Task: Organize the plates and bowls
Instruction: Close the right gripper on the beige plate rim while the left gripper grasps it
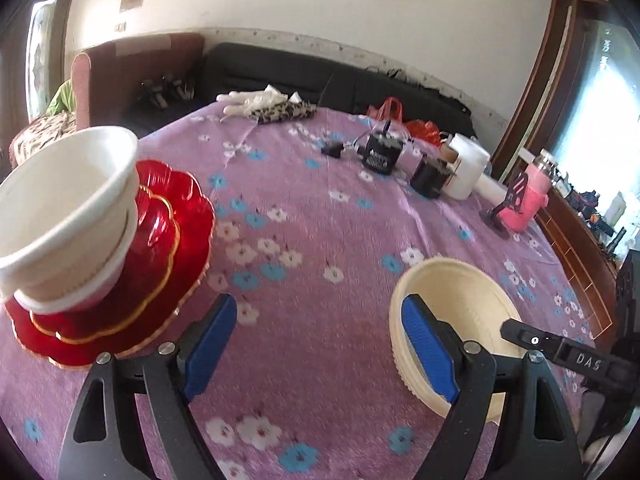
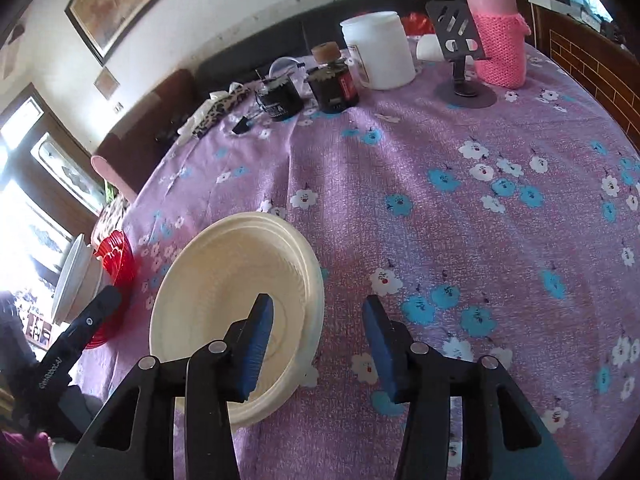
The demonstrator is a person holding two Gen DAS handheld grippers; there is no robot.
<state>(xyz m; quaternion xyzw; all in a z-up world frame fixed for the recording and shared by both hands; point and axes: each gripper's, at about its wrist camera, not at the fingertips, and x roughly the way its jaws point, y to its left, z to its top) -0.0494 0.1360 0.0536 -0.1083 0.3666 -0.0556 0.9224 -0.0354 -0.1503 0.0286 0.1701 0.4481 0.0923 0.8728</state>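
Note:
Two white bowls sit nested on stacked red scalloped plates at the left of the table. A cream bowl stands alone to the right. My left gripper is open and empty over the cloth between stack and cream bowl. My right gripper is open, its left finger over the inside of the cream bowl, its right finger outside the rim. The stack shows at far left in the right wrist view.
A purple flowered cloth covers the table. At the far side stand two dark jars, a white container, a pink-sleeved bottle, a black phone stand and leopard cloth with gloves. A sofa lies behind.

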